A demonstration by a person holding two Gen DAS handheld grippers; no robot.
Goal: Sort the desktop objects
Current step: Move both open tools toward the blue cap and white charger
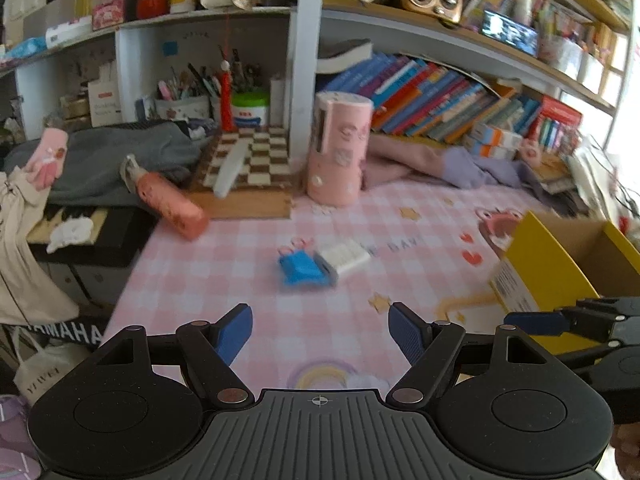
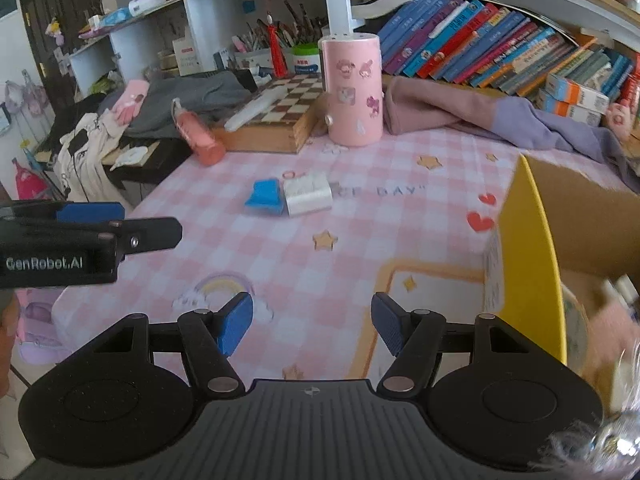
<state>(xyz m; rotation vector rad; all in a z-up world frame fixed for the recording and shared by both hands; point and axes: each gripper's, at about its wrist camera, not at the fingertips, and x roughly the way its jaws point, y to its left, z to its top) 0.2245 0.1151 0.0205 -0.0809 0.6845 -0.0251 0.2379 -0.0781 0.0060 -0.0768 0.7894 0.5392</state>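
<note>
— What covers the desk?
— A pink checked mat (image 2: 304,264).
— And on it?
— A blue block (image 2: 265,197) touching a white packet (image 2: 308,197) mid-mat, a tall pink canister (image 2: 354,92) at the back, a pink bottle (image 2: 198,136) lying beside the chessboard (image 2: 276,120), and a yellow box (image 2: 528,248) at right.

L black two-finger gripper w/ blue pads (image 1: 320,334): jaws apart, nothing between, angled down. R black gripper w/ blue pads (image 2: 312,324): same, jaws apart, empty. Both side by side, close.
</note>
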